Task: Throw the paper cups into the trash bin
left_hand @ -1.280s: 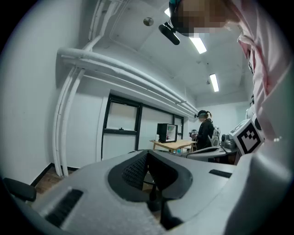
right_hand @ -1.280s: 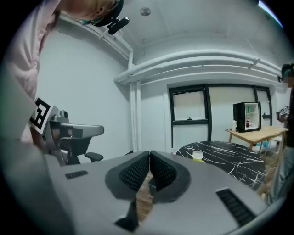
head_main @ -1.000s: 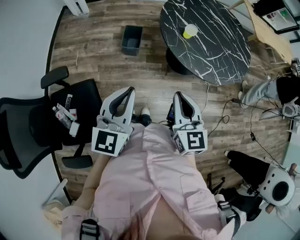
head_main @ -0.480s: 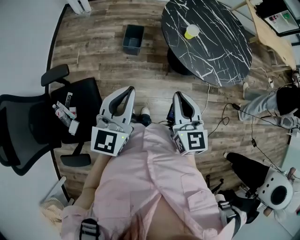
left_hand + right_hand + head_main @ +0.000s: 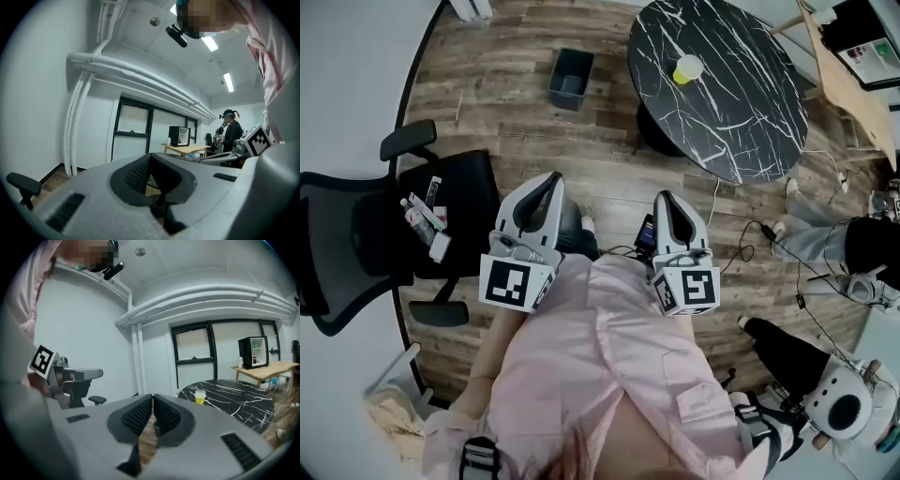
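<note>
Clerk: Moved since the earlier frame: right gripper (image 5: 666, 199), shifted slightly rightward; left gripper (image 5: 549, 180), no shift worth listing. Jaws?

Checker: Entry one, left gripper: clenched, tips meeting, nothing between them. Entry two, right gripper: clenched likewise, ribbed pads all but touching, only floor showing through the slit. Both are held near the body, pointing toward the far side

Clerk: Task's thing?

Checker: Entry three, paper cup (image 5: 687, 68): yellow, upright, on the round black marble table (image 5: 741, 122), far right, well apart from both grippers. Only one cup is in view. Entry four, trash bin (image 5: 571, 78): dark, open-topped, on the floor at the far side, left of the table and apart from the cup

Clerk: Hazards, with causes?

Checker: Judged, not seen:
- Knock-over: jaws arriving clenched would push the cup along or off the table; they need parting first
- Crush: a thin cup wall would buckle under a hard squeeze. Whether the cup holds liquid cannot be told; if it does, it would spill
- Trip or snag: a cable (image 5: 750, 246) lies loose on the floor near the table's right side, close to the walking path
- Miss: the bin mouth is narrow and low, so a release from high up or off to one side would land the cup on the floor
- Bump: an office chair (image 5: 356, 234) stands close at the left, beside the route to the bin
</note>
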Motion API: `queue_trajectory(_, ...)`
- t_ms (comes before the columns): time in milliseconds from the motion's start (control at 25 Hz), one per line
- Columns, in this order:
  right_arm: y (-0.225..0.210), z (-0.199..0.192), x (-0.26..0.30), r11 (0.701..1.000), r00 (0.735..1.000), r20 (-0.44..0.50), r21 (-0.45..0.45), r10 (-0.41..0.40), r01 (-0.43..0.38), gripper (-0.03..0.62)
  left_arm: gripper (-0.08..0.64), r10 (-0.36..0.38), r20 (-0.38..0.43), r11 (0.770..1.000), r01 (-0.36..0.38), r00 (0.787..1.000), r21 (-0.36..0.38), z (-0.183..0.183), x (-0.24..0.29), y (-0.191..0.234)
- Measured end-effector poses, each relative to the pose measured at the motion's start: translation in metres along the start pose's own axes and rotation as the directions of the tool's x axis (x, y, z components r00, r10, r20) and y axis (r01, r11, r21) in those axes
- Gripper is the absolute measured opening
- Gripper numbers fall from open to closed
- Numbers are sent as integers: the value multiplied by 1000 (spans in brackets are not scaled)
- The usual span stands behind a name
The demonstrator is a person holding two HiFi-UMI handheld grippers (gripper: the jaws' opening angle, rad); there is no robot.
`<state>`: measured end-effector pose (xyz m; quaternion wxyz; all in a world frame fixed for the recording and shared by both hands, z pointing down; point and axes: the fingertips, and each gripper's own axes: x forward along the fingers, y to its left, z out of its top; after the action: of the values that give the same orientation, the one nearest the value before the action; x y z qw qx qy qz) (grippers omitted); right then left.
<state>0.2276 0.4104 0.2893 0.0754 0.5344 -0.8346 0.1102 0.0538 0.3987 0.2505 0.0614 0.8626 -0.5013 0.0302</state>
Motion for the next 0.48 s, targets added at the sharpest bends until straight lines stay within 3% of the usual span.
queue_trajectory(360, 1, 3, 33, 1000, 1000, -18, 11, 4, -4, 34, 15, -21, 10, 1000, 21, 1000, 1, 3, 16, 16)
queue_trajectory(480, 2, 10, 52, 1000, 1000, -19, 16, -8, 8, 34, 15, -35, -4, 999, 35, 999, -33, 6, 28, 30)
